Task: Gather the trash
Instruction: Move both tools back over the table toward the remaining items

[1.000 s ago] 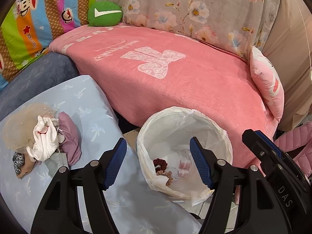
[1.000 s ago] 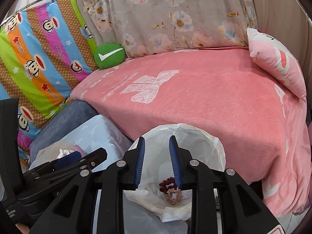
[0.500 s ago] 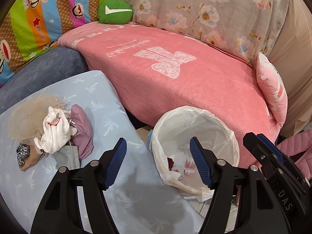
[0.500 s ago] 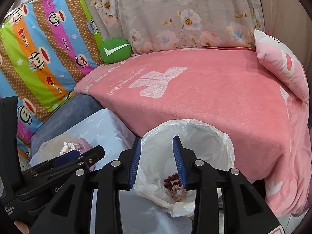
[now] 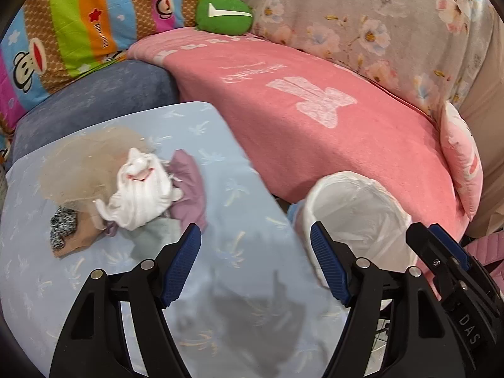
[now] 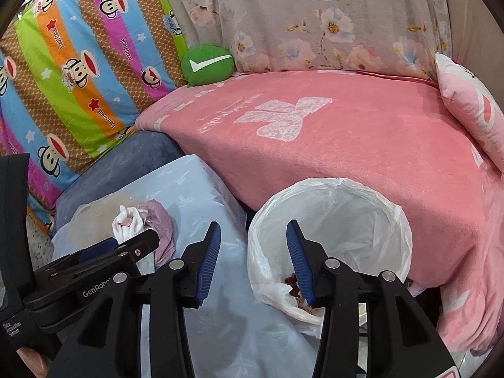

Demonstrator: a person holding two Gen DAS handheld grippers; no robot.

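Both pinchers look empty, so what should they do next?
Probably move the open left gripper toward the crumpled white cloth in the pile on the light blue sheet: nothing is held, and the white-lined trash bin stands beside it, with some trash already inside.

A pale blue tabletop [image 5: 239,195] carries a heap of trash [image 5: 138,195] near its far left edge: white crumpled cloth [image 5: 141,195], mauve fabric [image 5: 190,189], beige netting [image 5: 78,163]. A speckled scrap [image 5: 63,226] lies beside them.
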